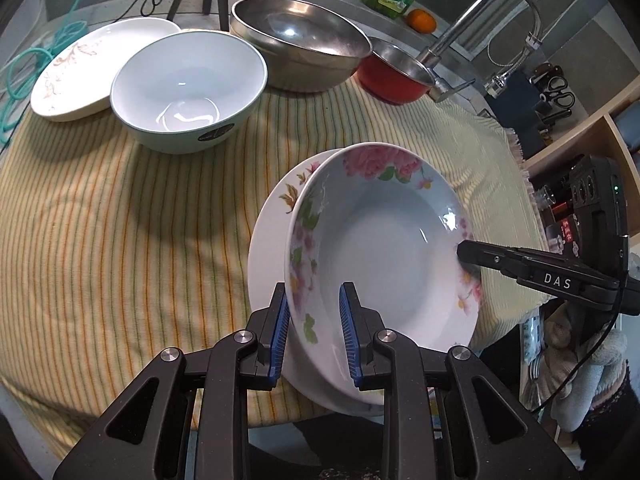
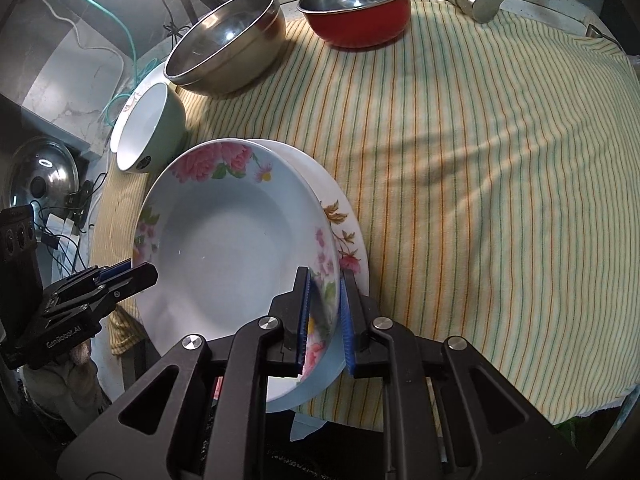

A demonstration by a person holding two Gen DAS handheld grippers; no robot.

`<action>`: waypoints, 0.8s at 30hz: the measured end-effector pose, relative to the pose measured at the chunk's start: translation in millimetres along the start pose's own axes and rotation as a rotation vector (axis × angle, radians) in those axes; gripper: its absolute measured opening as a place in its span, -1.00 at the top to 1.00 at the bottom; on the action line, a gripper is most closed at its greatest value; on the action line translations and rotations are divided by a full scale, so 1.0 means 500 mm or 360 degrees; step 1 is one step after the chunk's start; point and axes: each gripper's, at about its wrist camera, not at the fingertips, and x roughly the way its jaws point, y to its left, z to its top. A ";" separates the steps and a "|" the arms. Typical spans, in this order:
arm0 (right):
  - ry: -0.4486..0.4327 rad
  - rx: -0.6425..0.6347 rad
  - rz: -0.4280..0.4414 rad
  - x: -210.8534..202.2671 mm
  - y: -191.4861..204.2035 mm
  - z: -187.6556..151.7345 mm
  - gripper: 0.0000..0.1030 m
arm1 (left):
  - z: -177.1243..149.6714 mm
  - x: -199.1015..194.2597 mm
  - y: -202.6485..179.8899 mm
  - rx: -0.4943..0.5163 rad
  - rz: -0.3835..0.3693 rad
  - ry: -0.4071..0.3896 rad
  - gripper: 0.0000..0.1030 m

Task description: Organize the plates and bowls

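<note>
Left wrist view: shows the left gripper (image 1: 314,304) nearly closed, pinching the near rim of the flowered deep plate (image 1: 380,248) between its blue pads. Shows the right gripper (image 1: 464,252) biting the rim on the right side too. Looks like a two-sided hold, to stop a wide, slippery dish from tipping. Finds the deep plate right over the flat white plate (image 1: 264,240), near the front edge of the striped cloth (image 1: 140,220), likely for stacking plate on plate. Puts the white bowl (image 1: 188,84), the steel bowl (image 1: 300,36), the red bowl (image 1: 396,76) and the far plate (image 1: 68,72) well apart at the back. Cannot tell here about touching between the two near plates. Hides most of the flat white plate under the deep one. Cuts off the lowest part of both behind the black fingers. Right wrist view: shows the right gripper almost fully closed, one pad inside the rim and one outside, tight on the painted flowers. Catches the left gripper low on the left, clamped on the other side of the same rim. Leaves only a thin moon of the flat white plate showing. Half hides the far plate behind the white bowl and the steel bowl. Washes out the top corner with lamp glare.
</note>
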 end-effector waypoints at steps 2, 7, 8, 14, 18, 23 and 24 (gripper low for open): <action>-0.0001 -0.0020 -0.0013 0.001 0.004 -0.001 0.70 | -0.001 0.001 0.001 0.0001 0.0013 0.0008 0.56; -0.0003 -0.0078 -0.0059 0.005 0.019 -0.002 0.67 | -0.002 0.002 -0.001 0.0010 0.0037 0.0019 0.56; -0.0003 -0.0090 -0.0073 0.007 0.023 -0.002 0.66 | -0.002 0.003 -0.002 0.0014 0.0042 0.0021 0.56; -0.0009 -0.0134 -0.0120 0.009 0.036 0.002 0.54 | 0.001 0.006 -0.012 0.0058 0.0077 0.0026 0.56; -0.0024 -0.0175 -0.0163 0.010 0.048 0.003 0.37 | 0.003 0.009 -0.015 0.0073 0.0077 0.0033 0.56; -0.0043 -0.0214 -0.0208 0.009 0.055 0.004 0.34 | 0.006 0.013 -0.018 0.0085 0.0081 0.0032 0.56; -0.0042 -0.0209 -0.0204 0.009 0.054 0.005 0.33 | 0.006 0.013 -0.019 0.0089 0.0084 0.0033 0.56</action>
